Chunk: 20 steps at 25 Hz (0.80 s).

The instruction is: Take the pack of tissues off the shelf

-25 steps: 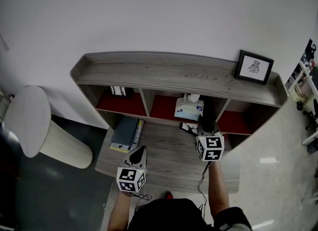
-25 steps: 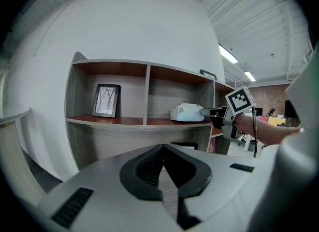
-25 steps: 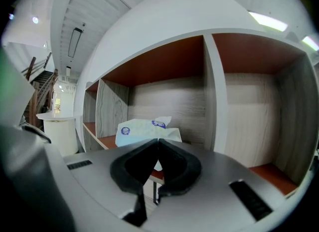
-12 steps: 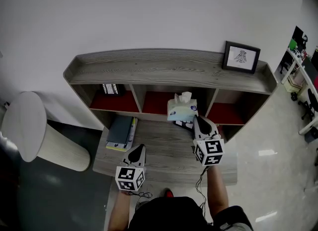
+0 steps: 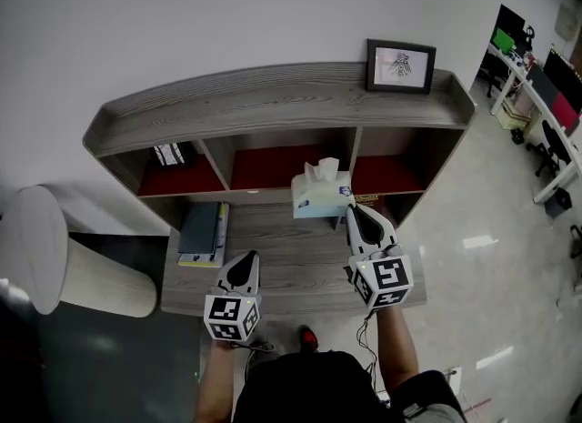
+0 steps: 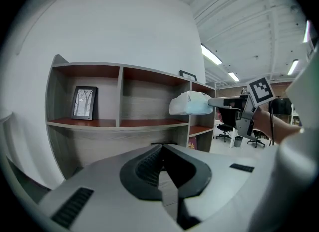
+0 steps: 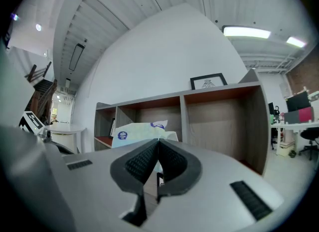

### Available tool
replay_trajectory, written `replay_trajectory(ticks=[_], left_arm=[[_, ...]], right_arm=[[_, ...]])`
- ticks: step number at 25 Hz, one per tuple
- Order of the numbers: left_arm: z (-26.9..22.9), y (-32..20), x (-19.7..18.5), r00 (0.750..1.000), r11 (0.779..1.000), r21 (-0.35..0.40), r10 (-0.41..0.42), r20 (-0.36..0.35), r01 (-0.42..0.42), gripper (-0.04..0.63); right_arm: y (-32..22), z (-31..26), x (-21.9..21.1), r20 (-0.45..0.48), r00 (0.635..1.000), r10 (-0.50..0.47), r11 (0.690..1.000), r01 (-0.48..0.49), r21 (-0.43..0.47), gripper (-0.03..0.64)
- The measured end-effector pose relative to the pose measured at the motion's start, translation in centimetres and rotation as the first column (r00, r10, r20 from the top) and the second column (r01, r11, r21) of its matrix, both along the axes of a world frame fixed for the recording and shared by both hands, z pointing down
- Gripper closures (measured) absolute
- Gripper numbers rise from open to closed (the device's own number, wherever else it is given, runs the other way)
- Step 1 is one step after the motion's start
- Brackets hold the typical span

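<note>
**Head view.** The right tool (image 5: 353, 211), its jaws closed on one edge of the pack of tissues (image 5: 320, 197), holds the pack in the air before the middle compartment of the shelf (image 5: 273, 103), above the bench (image 5: 300, 262). The left tool (image 5: 246, 259) hovers over the bench's near edge, well apart from the pack. Books (image 5: 202, 230) lie at the bench's left. A framed picture (image 5: 400, 65) stands on the shelf top, and a round white table (image 5: 41, 226) stands beside the bench.

**Left gripper view.** The left tool's jaws are together with nothing between them. A small frame (image 6: 83, 103) stands in the left compartment. The pack hangs clear of the shelf front.

**Right gripper view.** The pads pinch the pack's near edge, and the pack partly screens the left and middle compartments.
</note>
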State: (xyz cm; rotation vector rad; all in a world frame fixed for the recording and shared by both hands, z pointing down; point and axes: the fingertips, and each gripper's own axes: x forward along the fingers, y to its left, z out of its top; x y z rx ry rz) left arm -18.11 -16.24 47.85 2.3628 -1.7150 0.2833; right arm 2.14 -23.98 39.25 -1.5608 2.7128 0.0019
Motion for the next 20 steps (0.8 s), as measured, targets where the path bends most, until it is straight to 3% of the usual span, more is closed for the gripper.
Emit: replay_trajectory(ticks=[11,20], left_arm=[[0.3,-0.3,5.9,0.981,0.981,-0.003,0.193,-0.002,-0.193,0.588],[1.2,-0.6,11.2,0.942,0.942,-0.014,0.334,-0.018,-0.335,0.588]], right_arm=[[5.5,1.0,6.2,-0.02,0.984,0.176,0.984,-0.175,0.02,0.588],[9.3,4.2,12.7,-0.05,0.928,0.369,0.929,-0.37,-0.014,0.588]])
